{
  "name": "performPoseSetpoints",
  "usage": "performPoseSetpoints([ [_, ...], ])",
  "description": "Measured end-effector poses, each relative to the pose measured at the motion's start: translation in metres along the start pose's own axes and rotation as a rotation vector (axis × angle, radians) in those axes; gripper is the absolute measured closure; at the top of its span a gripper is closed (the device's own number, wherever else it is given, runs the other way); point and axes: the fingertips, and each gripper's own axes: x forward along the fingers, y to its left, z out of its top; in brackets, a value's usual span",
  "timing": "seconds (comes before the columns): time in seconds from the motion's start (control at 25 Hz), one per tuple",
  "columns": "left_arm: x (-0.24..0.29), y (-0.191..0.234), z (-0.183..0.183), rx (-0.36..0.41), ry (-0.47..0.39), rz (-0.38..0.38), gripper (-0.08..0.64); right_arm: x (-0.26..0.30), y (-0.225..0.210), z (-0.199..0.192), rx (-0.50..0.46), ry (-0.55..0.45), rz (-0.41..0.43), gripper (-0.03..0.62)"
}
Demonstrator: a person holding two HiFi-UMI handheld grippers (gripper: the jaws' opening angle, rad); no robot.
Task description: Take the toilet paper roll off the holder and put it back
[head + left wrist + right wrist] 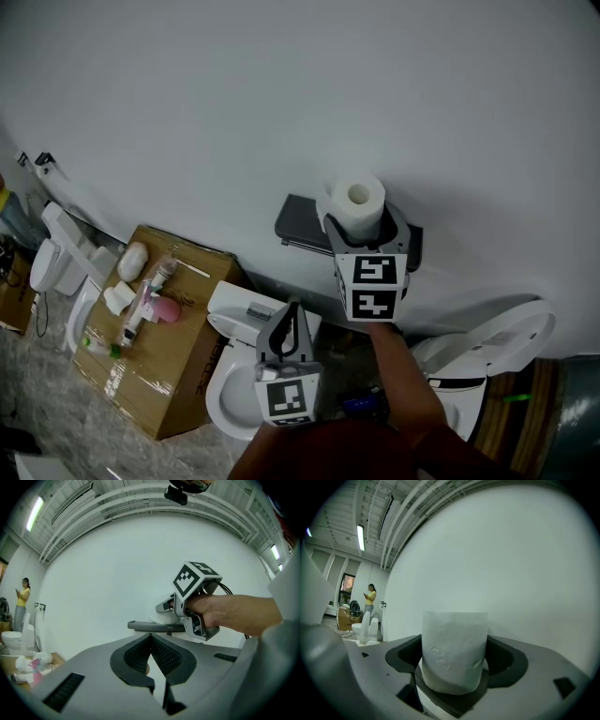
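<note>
Your right gripper (362, 231) is clamped on the toilet paper roll (356, 206), its jaws pressing the roll's soft sides. The roll stands upright with its cardboard core facing up, close to the white wall (281, 94). It sits just above the right end of the dark grey holder (298, 223); it looks lifted clear, though the contact point is hidden behind the gripper. Gripping the sides leaves the core free, which probably suits sliding the roll back on.

Your left gripper (151, 641) hangs lower and well back from the holder, its jaws closed together on nothing. It seems parked out of the way, above a white toilet (225, 394). A cardboard box (178, 366) with small toiletries sits to the left.
</note>
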Motion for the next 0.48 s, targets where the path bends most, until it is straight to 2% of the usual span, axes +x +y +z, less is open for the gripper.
performPoseSetpoints([
  [0.48, -0.001, -0.003, 0.002, 0.011, 0.002, -0.004, 0.548, -0.031, -0.009, 0.035, -0.01, -0.121, -0.005, 0.204],
])
